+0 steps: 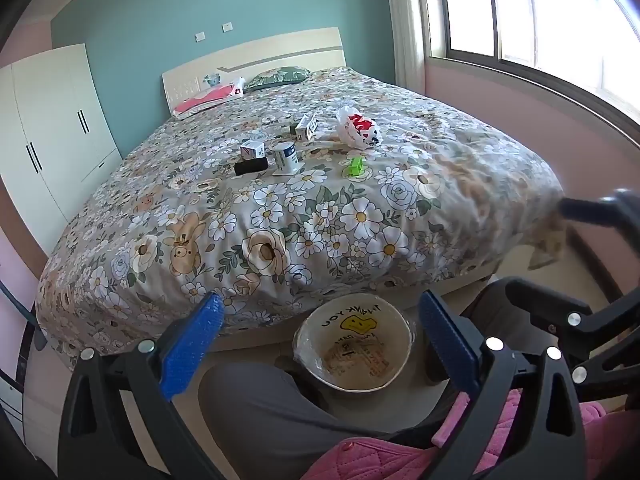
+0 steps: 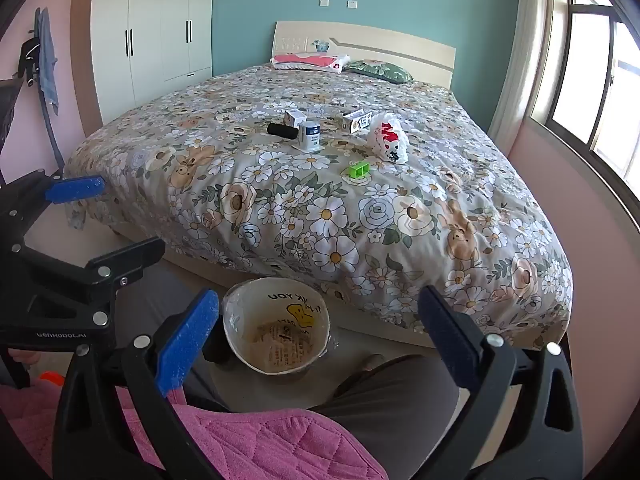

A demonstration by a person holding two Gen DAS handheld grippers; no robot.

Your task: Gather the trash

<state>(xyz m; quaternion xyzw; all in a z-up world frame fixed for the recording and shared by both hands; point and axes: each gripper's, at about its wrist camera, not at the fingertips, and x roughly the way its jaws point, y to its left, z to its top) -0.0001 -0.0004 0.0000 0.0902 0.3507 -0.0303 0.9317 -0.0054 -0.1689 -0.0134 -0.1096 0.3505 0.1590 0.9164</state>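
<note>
Left wrist view: bed (image 1: 320, 216) fills the middle of the room, its foot edge just beyond the bin (image 1: 354, 342) on the floor. A strip of bare floor runs between the foot edge and the seated person's grey-trousered knees (image 1: 256, 396). The wardrobe (image 1: 52, 120) stands off the bed's left side, the window (image 1: 540, 20) off its right; the coverlet's near half lies bare.

Both grippers tilt downward over the lap and a pink quilted garment (image 2: 256, 444). Left gripper (image 1: 320, 336): jaws spread wide, nothing between the blue pads, bin framed in the gap. Right gripper (image 2: 320, 332): jaws likewise wide apart, empty, bin just inside its left finger. Neither touches anything.

Count on the coverlet, mid-bed, well apart from both grippers:
- two small cartons (image 1: 253, 149) (image 1: 307, 126)
- one black cylinder (image 1: 251, 167)
- one white-and-blue cup (image 1: 285, 157), upright on a flat white piece
- one crumpled white-and-red plastic bag (image 1: 358, 127)
- one green block (image 1: 356, 166), nearest the foot edge

Two pillows (image 2: 310, 60) (image 2: 378, 70) at the headboard. One bin, lined with a printed bag; whether the bag holds anything I cannot tell.
</note>
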